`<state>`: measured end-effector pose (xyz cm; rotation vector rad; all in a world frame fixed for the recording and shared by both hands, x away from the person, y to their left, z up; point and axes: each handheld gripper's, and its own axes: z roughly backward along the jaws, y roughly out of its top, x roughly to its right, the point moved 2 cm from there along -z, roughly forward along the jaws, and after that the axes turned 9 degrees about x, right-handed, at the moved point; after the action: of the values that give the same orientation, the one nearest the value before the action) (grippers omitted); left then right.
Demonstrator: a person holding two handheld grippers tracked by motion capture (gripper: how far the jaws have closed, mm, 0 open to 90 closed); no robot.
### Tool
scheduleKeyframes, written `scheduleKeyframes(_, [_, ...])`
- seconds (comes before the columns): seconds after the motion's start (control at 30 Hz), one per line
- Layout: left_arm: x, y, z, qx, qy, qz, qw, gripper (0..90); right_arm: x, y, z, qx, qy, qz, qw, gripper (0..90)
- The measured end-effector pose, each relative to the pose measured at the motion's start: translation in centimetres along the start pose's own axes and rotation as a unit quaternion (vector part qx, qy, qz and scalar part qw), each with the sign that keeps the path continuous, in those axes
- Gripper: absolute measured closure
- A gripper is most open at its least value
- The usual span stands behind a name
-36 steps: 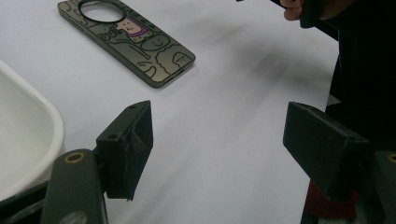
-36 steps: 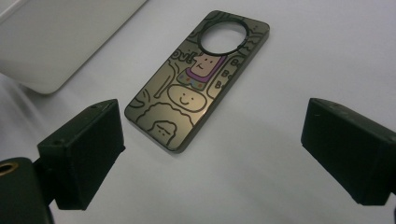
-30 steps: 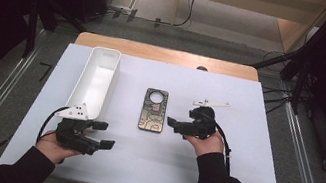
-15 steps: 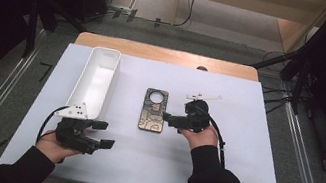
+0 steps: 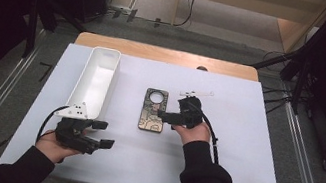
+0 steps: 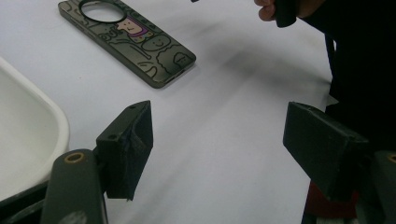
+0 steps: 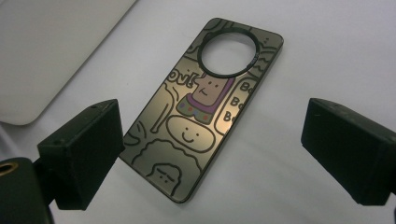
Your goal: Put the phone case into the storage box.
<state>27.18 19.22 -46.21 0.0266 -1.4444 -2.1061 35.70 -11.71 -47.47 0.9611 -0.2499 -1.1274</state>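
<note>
A dark phone case with cartoon drawings and a round camera hole lies flat on the white table; it is also seen as the phone case and the phone case. My right gripper hovers just right of the case, open, with its jaws spread wide on either side of it in the right gripper view. Nothing is held. My left gripper rests near the table's front left, open and empty, with wide-apart jaws.
A long white tray stands left of the case, its rounded corner close to my left gripper. The white table sheet extends to the right. Beyond the table's far wooden edge are floor cables and dark stands.
My right gripper has moved left and forward, closer to the phone case. The left gripper has stayed in place.
</note>
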Motion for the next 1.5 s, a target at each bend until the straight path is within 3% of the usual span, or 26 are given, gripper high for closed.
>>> scheduleKeyframes(0.53, [0.1, 0.0, 0.0, 0.0, -0.002, -0.001, 1.0, 24.0, -1.5, 0.9, -2.3, -0.009, -0.032, -0.015, 0.9993, 5.0])
scheduleKeyframes(0.73, [0.0, 0.0, 0.0, 0.001, -0.002, 0.0, 1.0, 24.0, -1.7, 1.1, -3.0, -0.008, -0.043, -0.033, 0.9985, 5.0])
scheduleKeyframes(0.83, [0.0, 0.1, 0.0, 0.0, -0.001, -0.001, 1.0, 24.0, -1.9, 1.4, -3.3, -0.013, -0.049, -0.029, 0.9983, 5.0])
scheduleKeyframes(1.5, [0.0, 0.1, 0.0, 0.001, -0.003, -0.001, 1.0, 24.0, -2.9, 2.1, -5.2, -0.026, -0.067, -0.048, 0.9962, 5.0])
